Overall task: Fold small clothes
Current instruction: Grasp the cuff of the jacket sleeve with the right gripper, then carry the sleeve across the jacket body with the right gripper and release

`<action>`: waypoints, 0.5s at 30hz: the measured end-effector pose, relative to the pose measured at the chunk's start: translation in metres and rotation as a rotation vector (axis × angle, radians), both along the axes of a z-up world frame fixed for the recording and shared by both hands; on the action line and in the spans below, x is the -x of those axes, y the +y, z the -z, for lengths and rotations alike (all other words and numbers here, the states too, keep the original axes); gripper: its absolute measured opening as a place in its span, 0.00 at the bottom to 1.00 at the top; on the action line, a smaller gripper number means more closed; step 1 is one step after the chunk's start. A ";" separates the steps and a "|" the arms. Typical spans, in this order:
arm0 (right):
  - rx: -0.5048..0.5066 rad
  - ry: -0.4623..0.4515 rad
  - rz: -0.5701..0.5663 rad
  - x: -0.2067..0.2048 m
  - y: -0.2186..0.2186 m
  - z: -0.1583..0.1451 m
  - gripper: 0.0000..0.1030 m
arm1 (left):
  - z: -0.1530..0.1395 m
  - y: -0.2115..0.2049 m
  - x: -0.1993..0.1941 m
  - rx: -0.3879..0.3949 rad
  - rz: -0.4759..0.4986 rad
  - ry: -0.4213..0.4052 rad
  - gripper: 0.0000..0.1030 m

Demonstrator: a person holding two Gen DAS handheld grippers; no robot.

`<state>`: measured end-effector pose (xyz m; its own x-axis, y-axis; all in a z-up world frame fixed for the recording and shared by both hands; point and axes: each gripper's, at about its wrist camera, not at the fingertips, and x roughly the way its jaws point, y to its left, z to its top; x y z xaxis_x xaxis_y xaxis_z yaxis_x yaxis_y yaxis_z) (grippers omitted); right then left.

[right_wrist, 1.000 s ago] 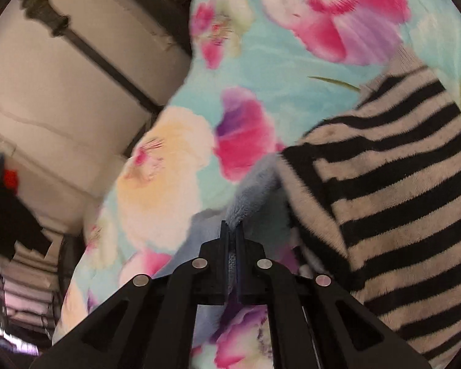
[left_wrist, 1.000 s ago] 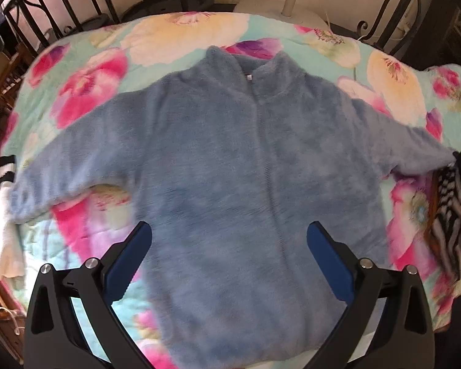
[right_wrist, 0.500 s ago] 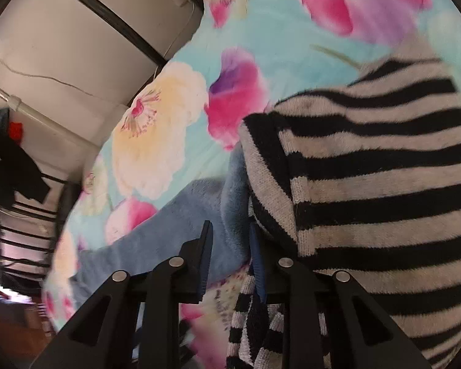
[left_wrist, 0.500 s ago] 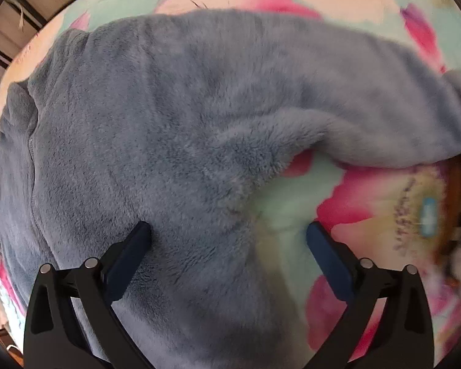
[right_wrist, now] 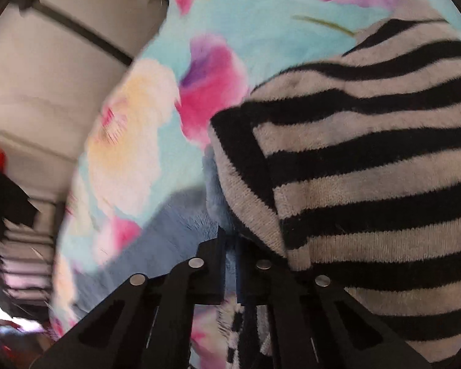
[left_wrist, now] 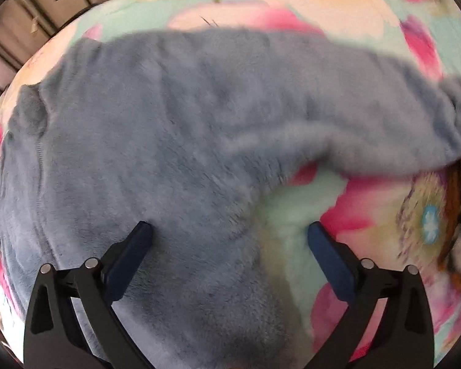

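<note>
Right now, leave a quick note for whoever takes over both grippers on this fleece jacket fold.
Left gripper: open, low over the blue fleece jacket near its armpit, holding nothing.
Right gripper: shut on the jacket's sleeve cuff, right against the striped sweater.
Jacket lies spread on the floral bedspread.
Done: cuff gripped.
Left: fold the sleeves in, then the body.
</note>
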<state>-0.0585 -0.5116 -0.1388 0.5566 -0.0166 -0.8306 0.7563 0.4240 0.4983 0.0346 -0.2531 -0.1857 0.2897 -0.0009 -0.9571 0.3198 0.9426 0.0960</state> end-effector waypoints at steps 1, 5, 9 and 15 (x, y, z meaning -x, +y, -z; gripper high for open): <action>-0.011 -0.054 0.005 0.005 -0.001 -0.006 0.04 | -0.007 0.002 -0.004 0.018 -0.012 -0.011 0.96; 0.061 -0.213 -0.134 0.001 0.014 -0.047 0.04 | -0.036 0.000 -0.022 0.089 -0.023 -0.014 0.96; 0.105 -0.310 -0.311 -0.013 0.050 -0.075 0.04 | -0.061 0.017 -0.042 0.215 -0.063 0.041 0.96; 0.216 -0.371 -0.536 -0.028 0.122 -0.103 0.04 | -0.080 0.063 -0.063 0.265 -0.104 0.097 0.95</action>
